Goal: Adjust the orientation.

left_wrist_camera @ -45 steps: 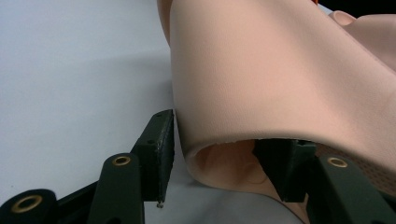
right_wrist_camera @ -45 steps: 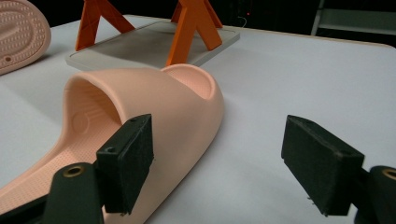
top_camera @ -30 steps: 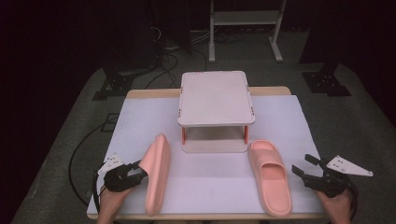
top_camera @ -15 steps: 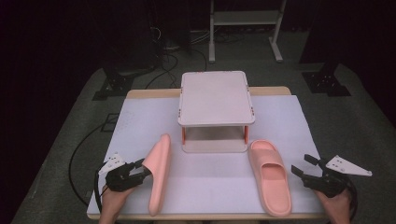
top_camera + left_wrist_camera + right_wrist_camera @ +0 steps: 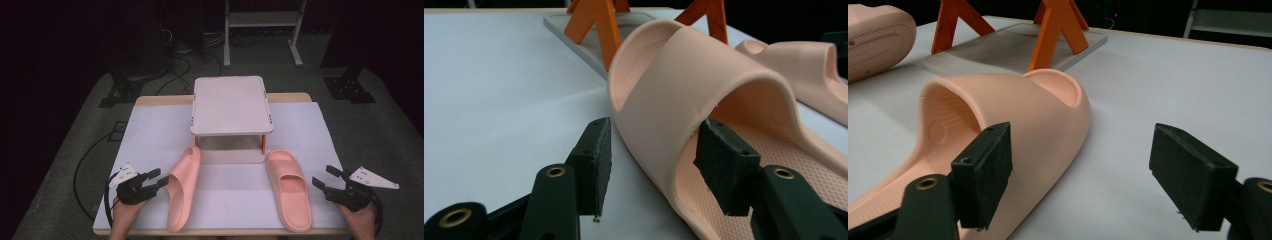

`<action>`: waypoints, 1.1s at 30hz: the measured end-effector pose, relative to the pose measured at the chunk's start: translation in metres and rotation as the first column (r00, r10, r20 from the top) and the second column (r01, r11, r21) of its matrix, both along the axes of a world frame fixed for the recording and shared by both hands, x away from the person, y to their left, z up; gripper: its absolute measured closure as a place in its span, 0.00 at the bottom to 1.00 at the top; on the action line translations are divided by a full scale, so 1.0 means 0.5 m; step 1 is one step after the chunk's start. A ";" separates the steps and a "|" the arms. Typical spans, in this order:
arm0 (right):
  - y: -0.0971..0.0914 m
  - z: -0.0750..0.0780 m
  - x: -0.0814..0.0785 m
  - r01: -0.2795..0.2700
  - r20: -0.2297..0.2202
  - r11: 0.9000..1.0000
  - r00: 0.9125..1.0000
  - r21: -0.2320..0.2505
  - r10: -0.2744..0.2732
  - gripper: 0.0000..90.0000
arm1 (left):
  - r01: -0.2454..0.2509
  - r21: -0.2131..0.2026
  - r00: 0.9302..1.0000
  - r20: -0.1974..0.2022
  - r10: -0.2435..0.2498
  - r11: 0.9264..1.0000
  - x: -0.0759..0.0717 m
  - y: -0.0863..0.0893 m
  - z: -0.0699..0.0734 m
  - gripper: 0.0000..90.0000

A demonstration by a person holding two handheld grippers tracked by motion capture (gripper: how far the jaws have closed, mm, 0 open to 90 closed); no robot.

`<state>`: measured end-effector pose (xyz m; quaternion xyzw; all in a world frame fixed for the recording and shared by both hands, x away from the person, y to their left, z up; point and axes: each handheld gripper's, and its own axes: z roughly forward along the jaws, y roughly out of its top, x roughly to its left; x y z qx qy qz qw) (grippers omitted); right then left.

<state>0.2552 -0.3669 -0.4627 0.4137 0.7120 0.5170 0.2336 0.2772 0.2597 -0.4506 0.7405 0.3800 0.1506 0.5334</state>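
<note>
Two pink slippers lie on the white table cover. The left slipper (image 5: pixel 182 192) is tipped up on its side edge. My left gripper (image 5: pixel 161 177) reaches it from the left and is shut on the side of its strap (image 5: pixel 684 85): one pad (image 5: pixel 596 160) sits outside, the other pad (image 5: pixel 721 167) inside the arch. The right slipper (image 5: pixel 289 190) lies flat, sole down. My right gripper (image 5: pixel 324 176) rests just to its right, open wide; in the right gripper view its jaws (image 5: pixel 1088 180) stand apart beside that slipper (image 5: pixel 1013 110), not touching it.
A small two-level shoe rack (image 5: pixel 231 105) with a pale top and orange legs (image 5: pixel 596 25) stands at the middle back of the table. Its grey base tray (image 5: pixel 998 50) lies just beyond the slippers' toes. Cables and dark stands cover the floor beyond.
The left slipper has rolled further onto its side edge and looks narrower from above. The left hand shifted slightly. The right gripper and right slipper have stayed put.
</note>
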 end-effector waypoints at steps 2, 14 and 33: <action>0.000 0.000 0.000 -0.001 0.000 1.000 1.000 0.001 0.001 0.27 | 0.016 -0.003 1.000 -0.006 -0.016 1.000 0.004 -0.009 -0.003 0.53; -0.007 0.003 -0.004 0.000 0.009 1.000 1.000 0.010 0.000 0.27 | 0.070 0.053 0.998 0.001 -0.070 0.996 0.006 -0.041 -0.011 0.48; 0.002 0.009 -0.014 -0.076 0.039 0.997 0.996 0.022 0.075 0.27 | 0.121 0.113 0.993 -0.017 -0.119 0.986 0.008 -0.094 -0.022 0.45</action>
